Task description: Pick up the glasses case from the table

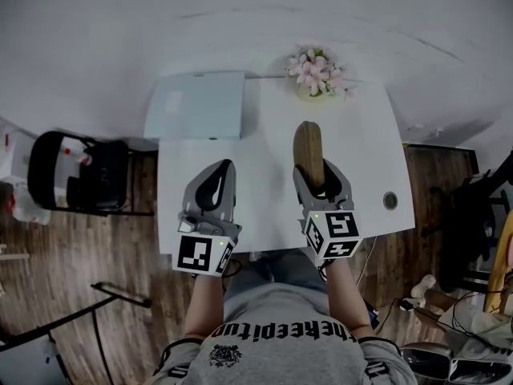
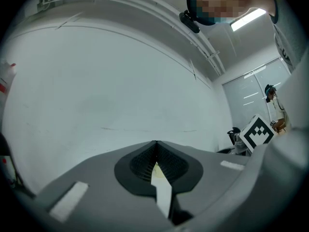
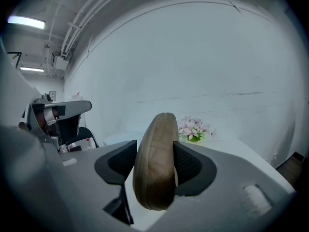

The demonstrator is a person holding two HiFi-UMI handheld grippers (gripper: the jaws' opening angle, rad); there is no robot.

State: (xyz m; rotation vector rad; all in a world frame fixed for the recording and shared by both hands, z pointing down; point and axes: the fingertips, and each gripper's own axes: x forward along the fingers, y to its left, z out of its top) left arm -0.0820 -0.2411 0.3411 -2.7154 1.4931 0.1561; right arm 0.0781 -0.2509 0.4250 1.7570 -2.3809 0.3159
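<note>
Right claw [image 3: 155, 164] grips glasses case [image 3: 154, 158] | left claw [image 2: 156, 151] closed | case seemingly off table [image 1: 268, 179]

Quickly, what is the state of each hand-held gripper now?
Left hand-held gripper: closed, empty.
Right hand-held gripper: closed on the glasses case.

A bunch of flowers [image 1: 318, 72] stands at the far edge of the table [image 1: 264, 143], right of its middle, and a flat panel [image 1: 196, 104] lies at the far left corner. The glasses case [image 1: 308, 152] sits between the jaws of the right gripper [image 1: 321, 175] over the table's right half, its far end toward the flowers, with the left gripper [image 1: 224, 167] beside it over the left half. A chair [image 1: 76, 171] stands on the floor left of the table, and a round hole [image 1: 390, 200] is near its right edge
</note>
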